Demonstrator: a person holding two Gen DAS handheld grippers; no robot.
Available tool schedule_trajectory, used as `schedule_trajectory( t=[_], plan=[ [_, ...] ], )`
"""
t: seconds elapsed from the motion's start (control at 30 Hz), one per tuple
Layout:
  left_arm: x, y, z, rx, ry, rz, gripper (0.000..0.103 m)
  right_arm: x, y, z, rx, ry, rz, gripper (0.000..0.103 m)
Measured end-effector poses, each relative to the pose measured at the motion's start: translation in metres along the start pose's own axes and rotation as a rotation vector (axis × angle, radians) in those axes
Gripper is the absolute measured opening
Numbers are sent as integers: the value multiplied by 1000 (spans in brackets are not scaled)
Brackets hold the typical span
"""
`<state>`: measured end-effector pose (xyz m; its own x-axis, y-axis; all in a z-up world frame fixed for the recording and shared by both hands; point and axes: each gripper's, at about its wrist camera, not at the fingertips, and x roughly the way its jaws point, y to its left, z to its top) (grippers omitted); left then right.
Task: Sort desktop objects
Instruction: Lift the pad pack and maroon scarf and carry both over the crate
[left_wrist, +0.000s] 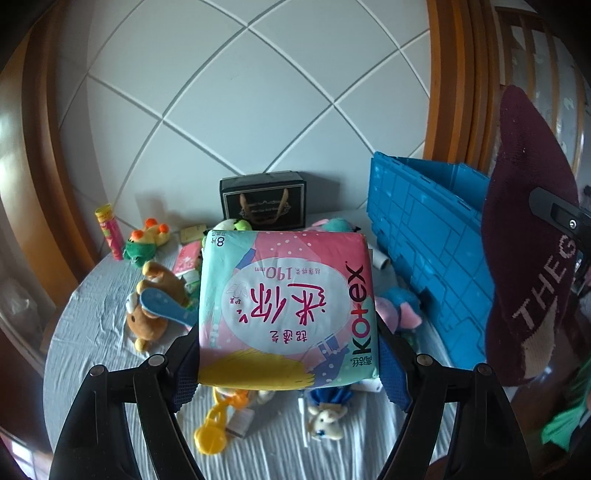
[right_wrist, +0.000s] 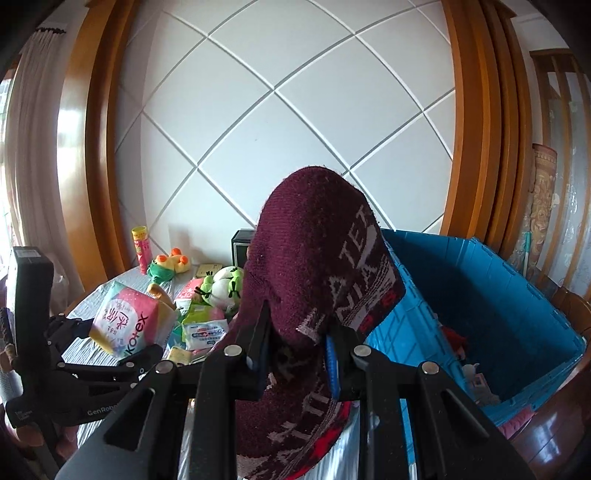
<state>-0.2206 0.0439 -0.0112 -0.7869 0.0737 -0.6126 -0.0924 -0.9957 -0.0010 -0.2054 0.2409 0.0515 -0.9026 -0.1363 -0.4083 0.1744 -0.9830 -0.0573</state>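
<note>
Both hands are mid-carry, and the next move looks like a drop into the blue crate (right_wrist: 491, 306), at two o'clock from the right tongs (right_wrist: 295, 350). Those pinch a maroon knit hat (right_wrist: 314, 258) (draped over them). The left tongs (left_wrist: 288, 373) clamp a pad packet (left_wrist: 284, 306) above the cluttered table (left_wrist: 92, 332).

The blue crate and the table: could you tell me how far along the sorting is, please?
Done: the blue crate already holds a few small items near its bottom.
In hand: the left gripper grips a Kotex pack, lifted above the table; the right gripper grips a maroon knit hat beside the crate.
Left: much remains on the table, including plush toys, tissue packs and a yellow-pink tube.
</note>
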Motion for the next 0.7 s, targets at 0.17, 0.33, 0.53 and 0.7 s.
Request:
schedule_trajectory(
  t=[0.17, 0.33, 0.53, 0.7],
  plan=[
    [13, -14, 18, 6, -21, -20, 79, 6, -19, 9, 3, -23, -7, 24],
    [22, -32, 42, 22, -57, -39, 79, 13, -36, 25, 7, -57, -34, 24],
    [29, -68, 69, 38, -84, -52, 79, 14, -78, 43, 31, -93, -63, 24],
    [30, -122, 85, 50, -106, -55, 79, 13, -129, 53, 40, -132, -71, 24]
  ],
)
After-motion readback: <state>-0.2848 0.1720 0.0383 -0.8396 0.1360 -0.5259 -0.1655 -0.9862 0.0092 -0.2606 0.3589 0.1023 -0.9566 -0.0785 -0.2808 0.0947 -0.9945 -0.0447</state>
